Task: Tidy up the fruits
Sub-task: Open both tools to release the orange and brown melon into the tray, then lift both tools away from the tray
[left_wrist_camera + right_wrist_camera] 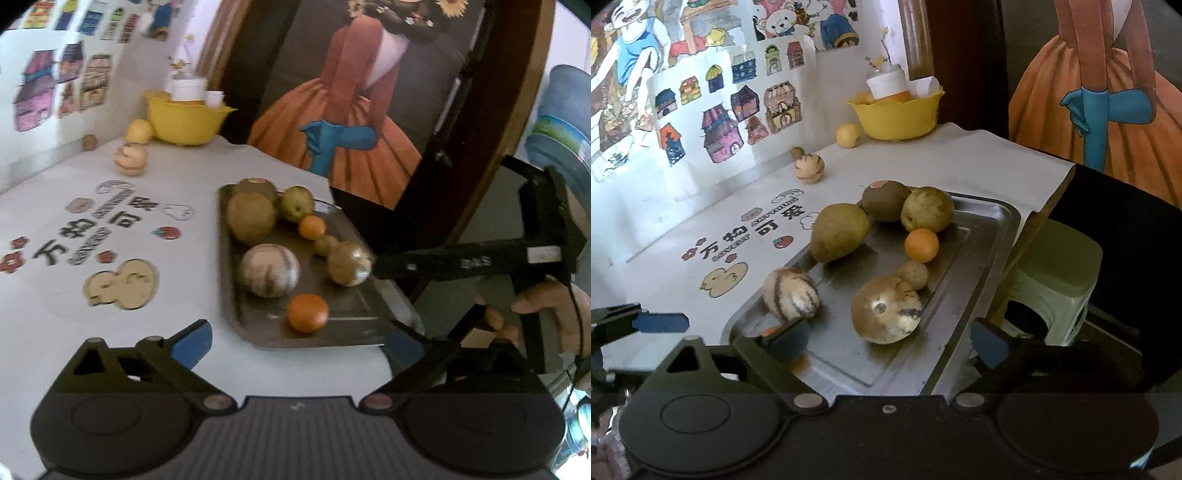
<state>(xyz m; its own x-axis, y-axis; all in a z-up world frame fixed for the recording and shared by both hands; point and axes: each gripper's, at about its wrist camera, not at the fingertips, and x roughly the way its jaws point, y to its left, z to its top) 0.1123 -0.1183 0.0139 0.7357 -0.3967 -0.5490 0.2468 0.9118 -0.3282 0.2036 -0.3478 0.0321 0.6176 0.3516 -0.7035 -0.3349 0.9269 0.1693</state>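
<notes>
Both grippers hang just short of the metal tray, and both sets of jaws stand wide apart with nothing between them. The tray lies on the table at its right edge, its long axis running away from the cameras toward the far wall. On it the fruits bunch in two loose lines along that same axis: a pear lying on its side with the narrow end toward the far end of the tray, a brown kiwi-like fruit and a green-yellow fruit at the back, a small orange touching a walnut-like nut just nearer, then a striped round fruit and a pale brown round fruit in the middle. Another orange rests at the near end. The left gripper tilts down at the tray's near rim; the right gripper angles down more steeply over the same end, held by a hand on its trigger grip. Farther back sits a yellow bowl, with a lemon and another striped fruit loose on the table.
</notes>
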